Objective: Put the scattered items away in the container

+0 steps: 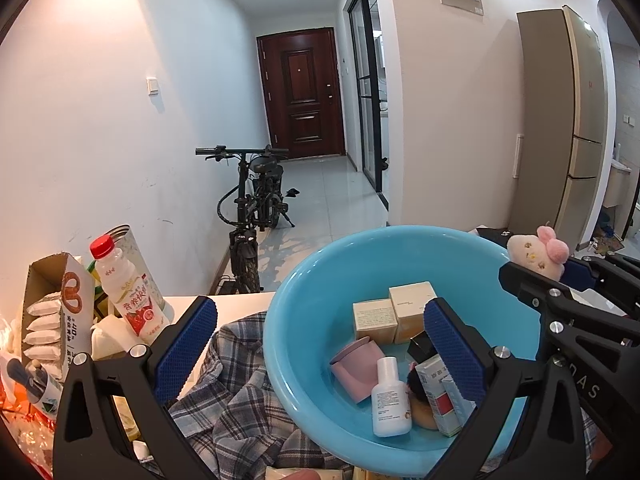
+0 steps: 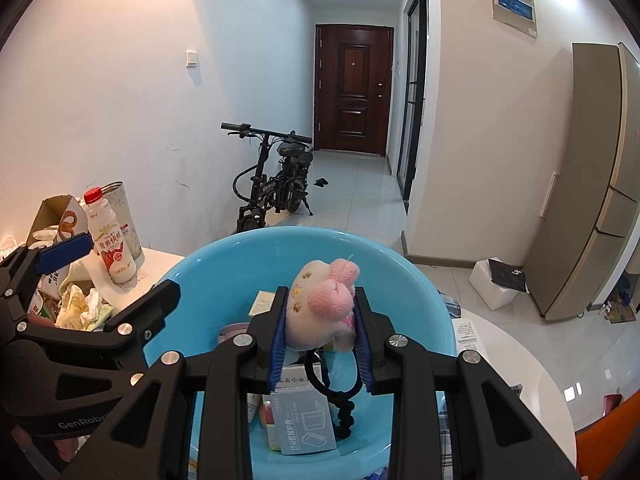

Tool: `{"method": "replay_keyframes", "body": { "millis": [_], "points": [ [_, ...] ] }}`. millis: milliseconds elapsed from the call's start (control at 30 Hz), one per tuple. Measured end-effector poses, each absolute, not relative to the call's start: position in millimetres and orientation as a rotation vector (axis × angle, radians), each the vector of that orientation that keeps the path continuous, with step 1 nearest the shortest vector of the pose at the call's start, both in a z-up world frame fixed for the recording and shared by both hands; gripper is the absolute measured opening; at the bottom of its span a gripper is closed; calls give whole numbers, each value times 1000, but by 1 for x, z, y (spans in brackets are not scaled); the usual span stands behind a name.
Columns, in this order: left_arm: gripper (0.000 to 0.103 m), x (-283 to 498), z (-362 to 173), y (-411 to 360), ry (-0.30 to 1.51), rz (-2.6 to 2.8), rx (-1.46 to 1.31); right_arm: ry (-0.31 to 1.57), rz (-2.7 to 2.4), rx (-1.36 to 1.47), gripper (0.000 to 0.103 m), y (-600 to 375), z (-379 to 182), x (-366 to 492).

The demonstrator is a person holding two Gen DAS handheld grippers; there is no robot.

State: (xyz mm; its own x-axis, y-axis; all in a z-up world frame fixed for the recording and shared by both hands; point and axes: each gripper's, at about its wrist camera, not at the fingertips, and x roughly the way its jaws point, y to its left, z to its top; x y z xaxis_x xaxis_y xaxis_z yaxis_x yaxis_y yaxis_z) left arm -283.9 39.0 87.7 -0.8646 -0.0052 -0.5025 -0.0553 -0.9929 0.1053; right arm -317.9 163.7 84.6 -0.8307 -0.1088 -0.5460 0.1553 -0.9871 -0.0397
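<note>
Blue basin sits on white table, right gripper over it with plush toy between its blue pads, which touch both its sides, jaws narrow, toy's black loop hanging below above boxes in basin. Left gripper spread wide, nothing between fingers, one finger over plaid cloth, other inside basin rim. Left view only: white bottle, pink cup, two beige boxes in basin; right view only: grey box under toy
</note>
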Motion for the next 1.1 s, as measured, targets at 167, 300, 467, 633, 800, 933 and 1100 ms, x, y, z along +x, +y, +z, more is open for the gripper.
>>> {"method": "replay_keyframes", "body": {
  "millis": [167, 300, 467, 633, 800, 933, 1100],
  "points": [
    [103, -285, 89, 31, 134, 2985, -816, 143, -2985, 845, 84, 170, 87, -319],
    [103, -285, 90, 27, 117, 2998, -812, 89, -2952, 838, 87, 174, 88, -318],
    [103, -286, 89, 23, 110, 3009, -822, 95, -2944, 848, 88, 170, 87, -320],
    [103, -285, 90, 24, 113, 3006, -822, 98, -2944, 854, 88, 171, 87, -320],
    [103, -286, 89, 24, 113, 3005, -824, 99, -2946, 855, 88, 173, 86, -320],
    [103, -286, 89, 24, 109, 3005, -823, 102, -2946, 854, 88, 173, 87, -320],
    [103, -286, 89, 23, 116, 3013, -831, 89, -2939, 843, 88, 175, 87, -319]
  ]
}}
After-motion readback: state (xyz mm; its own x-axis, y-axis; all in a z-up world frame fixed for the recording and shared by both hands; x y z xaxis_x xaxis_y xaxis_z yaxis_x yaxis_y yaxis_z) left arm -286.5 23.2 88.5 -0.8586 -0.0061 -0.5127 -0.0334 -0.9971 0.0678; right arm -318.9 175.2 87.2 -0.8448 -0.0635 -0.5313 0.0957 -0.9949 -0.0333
